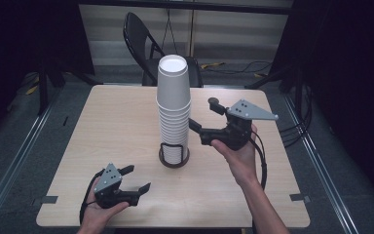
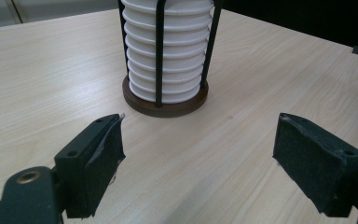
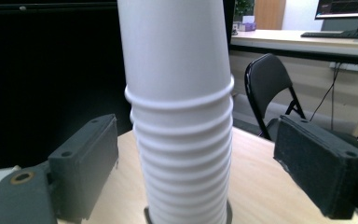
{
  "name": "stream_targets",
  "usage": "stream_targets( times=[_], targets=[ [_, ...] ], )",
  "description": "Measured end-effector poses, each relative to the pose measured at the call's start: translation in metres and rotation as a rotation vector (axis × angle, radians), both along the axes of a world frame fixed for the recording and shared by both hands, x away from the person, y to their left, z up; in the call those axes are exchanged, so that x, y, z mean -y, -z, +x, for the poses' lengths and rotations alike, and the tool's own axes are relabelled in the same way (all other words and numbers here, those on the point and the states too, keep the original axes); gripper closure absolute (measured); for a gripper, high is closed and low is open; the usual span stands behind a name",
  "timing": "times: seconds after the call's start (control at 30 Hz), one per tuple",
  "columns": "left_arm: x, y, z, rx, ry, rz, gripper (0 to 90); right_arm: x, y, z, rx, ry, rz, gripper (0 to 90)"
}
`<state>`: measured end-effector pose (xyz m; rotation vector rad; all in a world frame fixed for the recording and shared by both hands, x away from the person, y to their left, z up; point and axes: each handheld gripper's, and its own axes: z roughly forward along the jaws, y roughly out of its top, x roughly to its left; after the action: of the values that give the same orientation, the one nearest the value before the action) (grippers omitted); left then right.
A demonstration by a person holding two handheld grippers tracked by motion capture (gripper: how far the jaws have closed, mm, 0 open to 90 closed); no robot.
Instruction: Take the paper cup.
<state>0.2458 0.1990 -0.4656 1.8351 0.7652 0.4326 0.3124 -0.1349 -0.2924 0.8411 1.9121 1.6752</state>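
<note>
High view: a tall stack of white paper cups stands upside down in a round dark holder near the middle of my light wooden table. Thin black uprights of the holder rise around the lowest cups. A black folding chair stands beyond the far edge of the table.

My left gripper rests low near the front edge, left of the holder and well apart from it, cradled in my left hand. Its jaws are spread wide with nothing between them. In the left gripper view the pads frame bare tabletop, and the holder's brown base with the ribbed cup rims sits ahead, beyond the tips.

My right gripper is held up by my right hand just to the right of the stack, about halfway up its height, jaws pointing at the cups. They are parted too. In the right gripper view the stack stands between the two pads, with a gap on each side, so neither pad touches it.
</note>
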Motion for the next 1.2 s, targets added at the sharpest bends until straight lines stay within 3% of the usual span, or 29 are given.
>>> stream_targets(
  times=[0.2,0.37,0.57,0.87,1.2],
  targets=[
    [0.001,0.0,0.0,-0.003,0.002,-0.003,15.7,-0.015,-0.018,0.017,0.01,-0.023,-0.012,13.0],
    [0.0,0.0,0.0,-0.007,0.007,-0.007,15.7,-0.025,-0.025,0.031,0.013,-0.034,0.006,12.8],
    [0.0,0.0,0.001,-0.007,0.011,-0.007,15.7,-0.037,-0.026,0.039,0.016,-0.049,0.01,12.8],
    [0.0,0.0,0.001,-0.004,0.019,-0.001,15.7,-0.058,-0.025,0.052,-0.005,-0.056,-0.028,9.2],
    [-0.001,0.0,0.002,-0.006,0.019,0.002,15.7,-0.065,-0.024,0.056,0.018,-0.048,-0.055,8.5]
  ],
)
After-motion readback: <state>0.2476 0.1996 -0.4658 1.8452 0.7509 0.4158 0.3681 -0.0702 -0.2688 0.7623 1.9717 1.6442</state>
